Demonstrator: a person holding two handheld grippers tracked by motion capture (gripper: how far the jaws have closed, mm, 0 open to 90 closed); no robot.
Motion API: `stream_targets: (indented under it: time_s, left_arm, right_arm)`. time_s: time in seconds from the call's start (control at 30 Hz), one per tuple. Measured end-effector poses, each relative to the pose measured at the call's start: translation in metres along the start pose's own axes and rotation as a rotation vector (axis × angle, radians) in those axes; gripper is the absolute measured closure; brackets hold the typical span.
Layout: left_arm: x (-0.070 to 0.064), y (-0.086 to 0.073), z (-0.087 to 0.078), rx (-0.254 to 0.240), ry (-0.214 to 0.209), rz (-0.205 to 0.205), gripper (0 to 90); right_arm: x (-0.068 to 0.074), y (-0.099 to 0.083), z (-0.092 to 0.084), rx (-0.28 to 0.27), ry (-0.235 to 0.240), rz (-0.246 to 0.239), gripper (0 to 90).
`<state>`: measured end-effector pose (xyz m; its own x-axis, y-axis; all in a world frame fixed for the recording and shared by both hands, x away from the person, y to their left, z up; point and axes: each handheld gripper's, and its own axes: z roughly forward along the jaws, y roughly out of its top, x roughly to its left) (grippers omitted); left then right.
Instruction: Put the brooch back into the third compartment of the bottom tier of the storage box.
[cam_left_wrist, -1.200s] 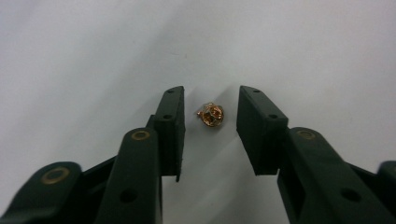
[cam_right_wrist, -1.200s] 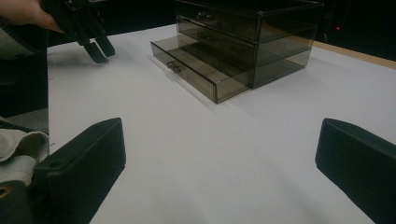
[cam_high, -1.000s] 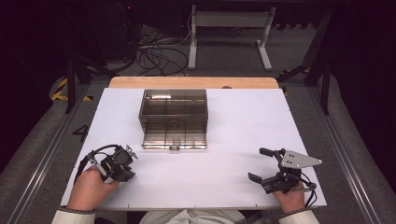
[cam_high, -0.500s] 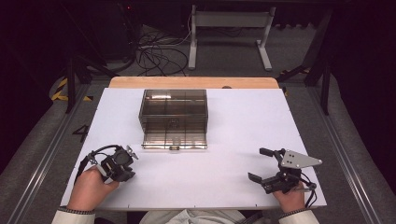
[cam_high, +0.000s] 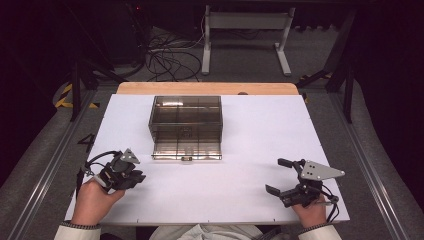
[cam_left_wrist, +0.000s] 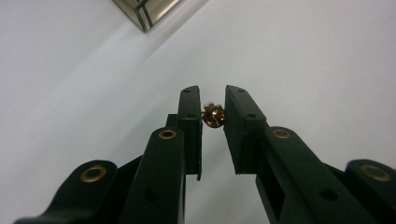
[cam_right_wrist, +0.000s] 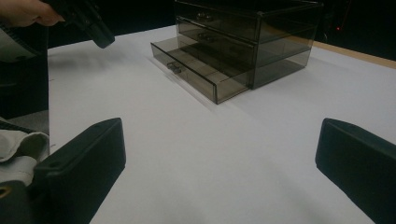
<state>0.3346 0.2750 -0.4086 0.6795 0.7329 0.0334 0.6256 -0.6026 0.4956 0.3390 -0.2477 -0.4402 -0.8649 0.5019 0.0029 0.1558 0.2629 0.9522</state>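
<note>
On the near left corner of the white table (cam_high: 250, 130), here is how it stands:

Left tongs: the left gripper (cam_left_wrist: 212, 100) has just been closing, and now it is clamped on a small golden bead (cam_left_wrist: 213, 115), pinched between the two tips just above the tabletop. From above, the left gripper (cam_high: 131, 176) sits low at the near left.

Bead: round, shiny, brownish gold, with a small knobbly bit on top, held off the surface near the jaw ends.

Right tongs: the right gripper (cam_high: 280, 176) is at the near right, jaws wide apart, nothing between them, well apart from the left one.

Drawer box: a smoky see-through drawer box (cam_high: 186, 120) stands at the middle far side of the table, its bottom drawer (cam_high: 186, 148) pulled out toward the person.

Hands: the left hand (cam_high: 95, 200) and the right hand (cam_high: 312, 214) each grip their tool at the near edge.
</note>
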Motion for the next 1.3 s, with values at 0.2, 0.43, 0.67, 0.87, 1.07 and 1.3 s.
stream_targets:
  time_s: [0.2, 0.43, 0.67, 0.87, 1.07, 1.3]
  left_arm:
    - [0.003, -0.002, -0.01, -0.114, -0.021, -0.025, 77.5]
    - [0.008, -0.007, -0.022, -0.268, -0.048, -0.053, 77.5]
    - [0.01, -0.012, -0.026, -0.353, -0.067, -0.07, 77.5]
    - [0.012, -0.016, -0.029, -0.432, -0.082, -0.098, 77.5]
    - [0.014, -0.02, -0.031, -0.505, -0.096, -0.123, 77.5]
    - [0.014, -0.022, -0.031, -0.549, -0.104, -0.134, 77.5]
  right_arm:
    - [0.0, 0.0, 0.0, 0.0, 0.0, 0.0, 2.3]
    - [0.0, 0.0, 0.0, 0.0, 0.0, 0.0, 2.3]
    - [0.0, 0.0, 0.0, 0.0, 0.001, 0.0, 2.3]
    - [0.0, 0.0, 0.0, 0.0, 0.002, -0.001, 2.3]
    - [0.0, 0.0, 0.0, 0.0, 0.002, -0.001, 2.3]
    - [0.0, 0.0, 0.0, 0.001, 0.002, -0.002, 2.3]
